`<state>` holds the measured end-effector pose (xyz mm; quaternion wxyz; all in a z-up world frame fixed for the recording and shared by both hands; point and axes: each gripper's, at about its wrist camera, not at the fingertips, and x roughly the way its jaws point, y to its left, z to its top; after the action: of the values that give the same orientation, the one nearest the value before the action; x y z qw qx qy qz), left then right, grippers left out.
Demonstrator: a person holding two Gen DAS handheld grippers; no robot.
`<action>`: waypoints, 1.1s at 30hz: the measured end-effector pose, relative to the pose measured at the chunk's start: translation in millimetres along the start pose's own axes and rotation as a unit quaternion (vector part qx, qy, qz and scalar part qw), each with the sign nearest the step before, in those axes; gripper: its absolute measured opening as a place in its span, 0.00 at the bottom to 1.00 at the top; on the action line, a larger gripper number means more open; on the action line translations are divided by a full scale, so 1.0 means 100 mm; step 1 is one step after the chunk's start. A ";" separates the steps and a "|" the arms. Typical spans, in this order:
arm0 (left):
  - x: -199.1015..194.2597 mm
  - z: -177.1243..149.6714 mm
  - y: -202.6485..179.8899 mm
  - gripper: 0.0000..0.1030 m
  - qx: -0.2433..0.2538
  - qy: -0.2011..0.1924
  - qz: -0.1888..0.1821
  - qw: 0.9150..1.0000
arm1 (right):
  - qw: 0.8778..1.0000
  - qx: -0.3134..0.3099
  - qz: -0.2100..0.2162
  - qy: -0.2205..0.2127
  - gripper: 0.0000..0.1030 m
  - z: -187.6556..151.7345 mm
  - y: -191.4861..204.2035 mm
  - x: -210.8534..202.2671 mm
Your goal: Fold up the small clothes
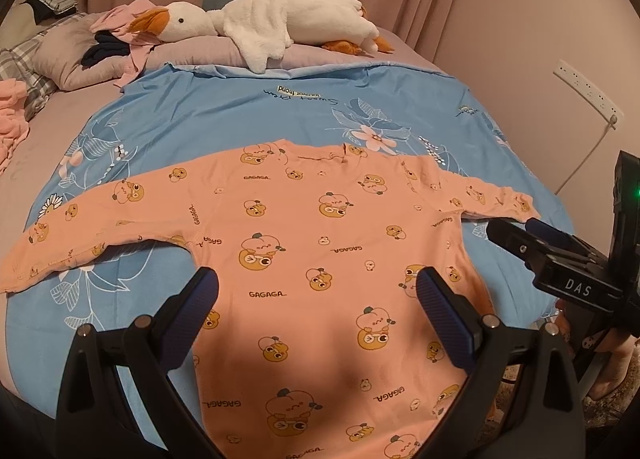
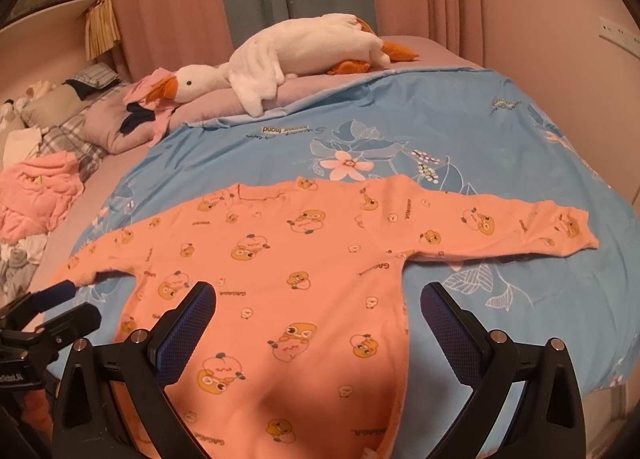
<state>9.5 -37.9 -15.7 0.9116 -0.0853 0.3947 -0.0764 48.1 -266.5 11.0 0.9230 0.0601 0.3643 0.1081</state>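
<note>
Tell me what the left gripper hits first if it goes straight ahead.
Probably the shirt: the open left gripper points down at its body, nothing between. Depth is unclear.

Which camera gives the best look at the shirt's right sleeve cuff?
The right wrist view: the right sleeve cuff lies flat and unobstructed there. In the left wrist view the cuff sits near the edge, with the right gripper just beside it.

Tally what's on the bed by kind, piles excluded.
Orange shirt, spread flat: 1
Blue sheet: 1
Plush goose: 1
Pillows: 2, lilac and plaid
Total: 5
</note>
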 end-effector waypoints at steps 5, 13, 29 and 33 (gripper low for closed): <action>0.03 0.01 -0.02 0.96 -0.001 0.001 -0.001 1.000 | 1.000 0.008 0.007 0.004 0.99 -0.03 -0.07 0.01; 0.09 0.03 -0.03 0.96 -0.009 0.006 0.002 1.000 | 1.000 0.030 0.004 0.002 0.99 -0.04 -0.23 0.00; 0.49 -0.01 -0.05 0.87 -0.028 0.039 0.004 0.999 | 0.992 0.120 0.025 -0.020 0.86 0.03 -1.04 -0.01; 0.74 -0.12 -0.06 0.68 -0.033 0.071 0.003 0.997 | 0.977 0.211 -0.033 -0.020 0.68 0.01 -1.88 0.05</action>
<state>50.2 -60.5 -74.4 0.8781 -0.1090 0.4611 -0.0665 81.8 -447.2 -27.4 0.8995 0.2438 0.3625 -0.0034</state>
